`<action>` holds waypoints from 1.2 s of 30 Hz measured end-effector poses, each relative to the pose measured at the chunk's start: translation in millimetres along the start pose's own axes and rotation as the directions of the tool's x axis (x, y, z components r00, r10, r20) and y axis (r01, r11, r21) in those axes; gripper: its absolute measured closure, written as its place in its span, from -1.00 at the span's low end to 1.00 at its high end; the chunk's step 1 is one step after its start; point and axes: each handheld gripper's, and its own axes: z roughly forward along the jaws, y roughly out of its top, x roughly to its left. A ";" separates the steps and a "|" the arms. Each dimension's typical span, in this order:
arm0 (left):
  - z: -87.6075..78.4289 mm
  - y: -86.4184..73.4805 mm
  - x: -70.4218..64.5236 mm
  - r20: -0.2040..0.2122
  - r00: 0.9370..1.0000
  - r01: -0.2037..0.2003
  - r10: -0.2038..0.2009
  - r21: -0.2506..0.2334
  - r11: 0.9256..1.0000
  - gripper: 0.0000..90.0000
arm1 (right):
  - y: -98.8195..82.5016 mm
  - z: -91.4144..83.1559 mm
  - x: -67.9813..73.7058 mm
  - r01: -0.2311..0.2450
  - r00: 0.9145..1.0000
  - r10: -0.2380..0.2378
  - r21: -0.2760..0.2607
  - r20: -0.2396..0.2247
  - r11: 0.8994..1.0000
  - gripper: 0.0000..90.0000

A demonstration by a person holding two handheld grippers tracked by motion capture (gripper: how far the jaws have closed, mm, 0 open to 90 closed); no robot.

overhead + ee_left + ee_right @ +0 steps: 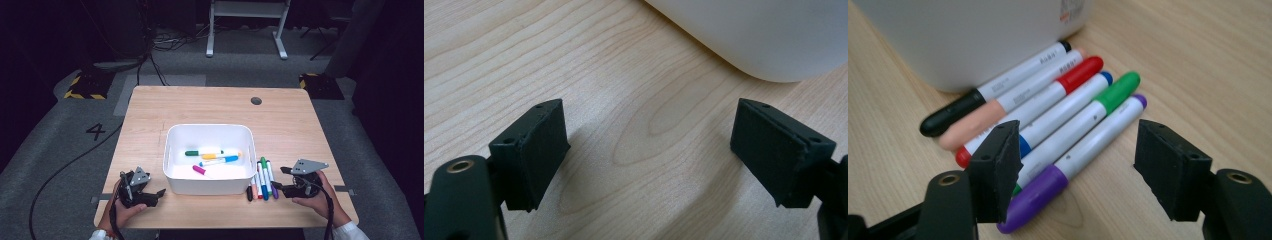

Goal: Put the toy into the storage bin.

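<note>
A white bin (209,186) stands mid-table, with green (197,153), yellow (220,155), blue (223,160) and magenta (199,170) markers lying in it. Several more markers (262,181) lie in a row against its right wall: black (955,112), peach (983,117), red (1080,72), blue (1068,107), green (1115,87) and purple (1038,192). My right gripper (279,179) (1078,155) stands open just over the purple marker's near end, pads clear of it. My left gripper (152,186) (649,145) rests open left of the bin (764,35), with bare wood between its jaws.
The wooden table (210,105) has a dark cable hole (256,101) at the back right. Behind it on the floor are a white stand's legs (247,30) and loose cables (150,60). The table's front edge runs close under both hands.
</note>
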 end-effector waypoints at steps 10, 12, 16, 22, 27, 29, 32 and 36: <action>0.0 0.0 0.1 0.001 1.000 0.000 0.000 0.000 1.000 -0.66 | -20.8 15.6 -4.0 -0.040 0.999 0.040 0.065 0.002 0.997 -0.16; 0.0 0.0 -0.1 0.000 1.000 0.000 0.000 0.000 1.000 -0.66 | -23.9 17.7 -5.1 -0.039 0.999 0.038 0.080 0.014 0.996 -0.14; 0.0 0.0 0.0 0.001 1.000 0.000 0.000 0.000 1.000 -0.66 | -34.3 15.4 -14.1 -0.085 0.996 0.083 0.084 0.028 0.993 -0.01; 0.0 0.1 0.2 0.000 1.000 -0.006 0.006 -0.001 1.000 -0.66 | -48.1 3.0 -26.9 -0.165 0.984 0.161 0.048 0.072 0.985 0.37; 0.0 0.0 -0.1 -0.001 1.000 0.000 0.000 0.000 1.000 -0.66 | -54.2 -1.2 -34.2 -0.200 0.974 0.196 0.024 0.114 0.980 0.61; 0.0 0.0 -0.1 -0.001 1.000 0.000 0.000 0.000 1.000 -0.66 | -53.8 -1.1 -34.5 -0.196 0.973 0.191 0.026 0.126 0.980 0.65; 0.0 0.0 0.0 0.001 1.000 -0.001 0.001 0.000 1.000 -0.66 | -54.3 -0.5 -35.1 -0.189 0.973 0.185 0.019 0.136 0.982 0.66; 0.0 0.0 0.1 0.001 1.000 0.000 0.000 0.000 1.000 -0.66 | -55.0 -0.2 -35.3 -0.178 0.974 0.174 0.011 0.145 0.984 0.67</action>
